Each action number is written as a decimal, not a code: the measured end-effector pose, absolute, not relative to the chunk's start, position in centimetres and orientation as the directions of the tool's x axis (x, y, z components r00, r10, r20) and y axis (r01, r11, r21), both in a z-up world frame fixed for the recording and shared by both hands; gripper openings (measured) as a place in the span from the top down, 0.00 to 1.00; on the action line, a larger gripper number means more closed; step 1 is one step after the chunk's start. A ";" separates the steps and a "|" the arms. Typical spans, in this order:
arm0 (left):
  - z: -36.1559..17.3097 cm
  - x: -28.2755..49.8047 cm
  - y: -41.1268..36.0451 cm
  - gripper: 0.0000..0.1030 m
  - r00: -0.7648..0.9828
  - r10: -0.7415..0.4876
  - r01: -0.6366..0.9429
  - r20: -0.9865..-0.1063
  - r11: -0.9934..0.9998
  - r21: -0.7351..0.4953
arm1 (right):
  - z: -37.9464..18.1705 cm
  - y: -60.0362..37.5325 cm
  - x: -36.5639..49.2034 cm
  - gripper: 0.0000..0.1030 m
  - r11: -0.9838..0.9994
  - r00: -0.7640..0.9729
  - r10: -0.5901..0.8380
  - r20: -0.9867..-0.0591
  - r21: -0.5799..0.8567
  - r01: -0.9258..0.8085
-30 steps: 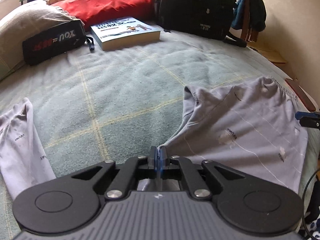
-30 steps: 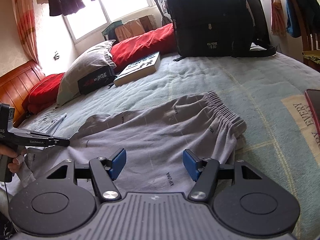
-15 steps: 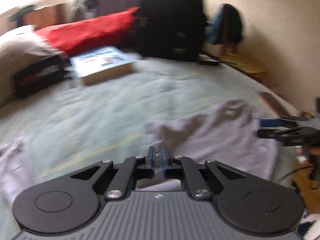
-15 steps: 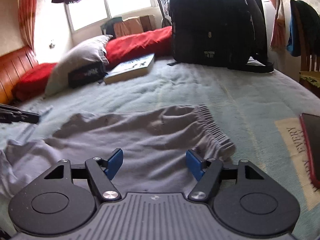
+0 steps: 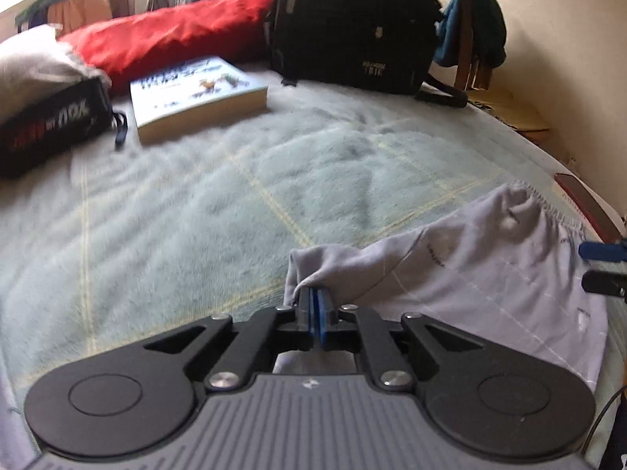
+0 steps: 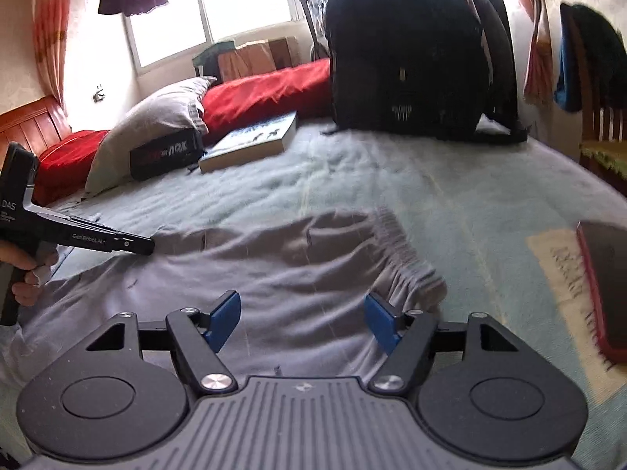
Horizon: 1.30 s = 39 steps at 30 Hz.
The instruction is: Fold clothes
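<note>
Left tongs (image 5: 313,305) are clenched on a bunched fold of the grey shorts (image 5: 490,270), lower right of frame on the bed (image 5: 196,215). Right tongs (image 6: 299,319) hang released over them — waistband looks blurry. I'd carry the fold flat across and match edges.

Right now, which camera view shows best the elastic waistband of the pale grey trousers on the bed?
The right wrist view: the gathered elastic waistband of the pale grey trousers runs across the frame's middle, just past the open right gripper. The left wrist view catches only a short stretch near its right edge.
</note>
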State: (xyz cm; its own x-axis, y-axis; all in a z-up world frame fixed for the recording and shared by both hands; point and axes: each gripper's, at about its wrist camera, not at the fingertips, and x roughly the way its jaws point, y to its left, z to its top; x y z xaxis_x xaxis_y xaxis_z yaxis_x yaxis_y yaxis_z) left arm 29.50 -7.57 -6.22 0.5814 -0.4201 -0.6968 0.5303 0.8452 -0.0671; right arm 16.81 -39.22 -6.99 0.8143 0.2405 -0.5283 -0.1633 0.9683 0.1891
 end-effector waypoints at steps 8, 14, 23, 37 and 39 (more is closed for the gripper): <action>-5.6 27.6 -10.2 0.89 0.540 -0.494 0.629 -0.681 0.774 -0.064 | -8.6 -40.0 16.6 0.25 0.976 0.777 0.212 -0.592 0.173 -0.134; -7.0 28.6 -10.3 0.90 0.551 -0.440 0.582 -0.709 0.812 -0.052 | -8.4 -40.5 14.2 0.25 0.969 0.770 0.229 -0.595 0.216 -0.121; -3.7 19.0 -10.6 0.62 0.387 -0.601 0.797 -0.699 0.599 -0.074 | -8.0 -44.4 12.9 0.32 0.850 0.776 0.389 -0.497 0.518 -0.094; -5.9 10.7 -10.0 0.70 0.444 -0.508 0.854 -0.738 0.490 0.176 | -7.4 -43.1 11.1 0.32 0.842 0.779 0.401 -0.483 0.529 -0.105; -5.7 10.6 -9.9 0.72 0.460 -0.506 0.848 -0.730 0.493 0.193 | -7.3 -43.0 10.8 0.32 0.844 0.781 0.398 -0.481 0.525 -0.107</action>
